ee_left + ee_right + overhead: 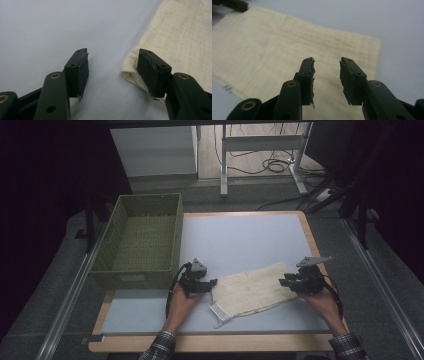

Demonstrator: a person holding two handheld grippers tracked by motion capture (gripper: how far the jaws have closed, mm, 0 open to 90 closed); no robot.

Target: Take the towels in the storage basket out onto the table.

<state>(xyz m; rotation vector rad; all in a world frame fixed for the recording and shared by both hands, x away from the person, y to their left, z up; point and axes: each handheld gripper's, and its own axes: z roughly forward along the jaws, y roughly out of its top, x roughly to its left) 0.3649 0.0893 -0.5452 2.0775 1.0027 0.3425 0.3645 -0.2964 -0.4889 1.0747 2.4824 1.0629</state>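
I'm looking at a dim high view: the room's edges are sinking into near black, and only the pale table (240, 240) and the floor strip beyond it are catching light from above. The woven basket (142, 240) is casting a soft shadow inward. In the left gripper view I'm seeing even, cool light with no glare; the nearest parts of the jaws are going soft while the cloth (185, 37) is blurring toward the far corner. In the right gripper view the cloth's far edge is reading softly.
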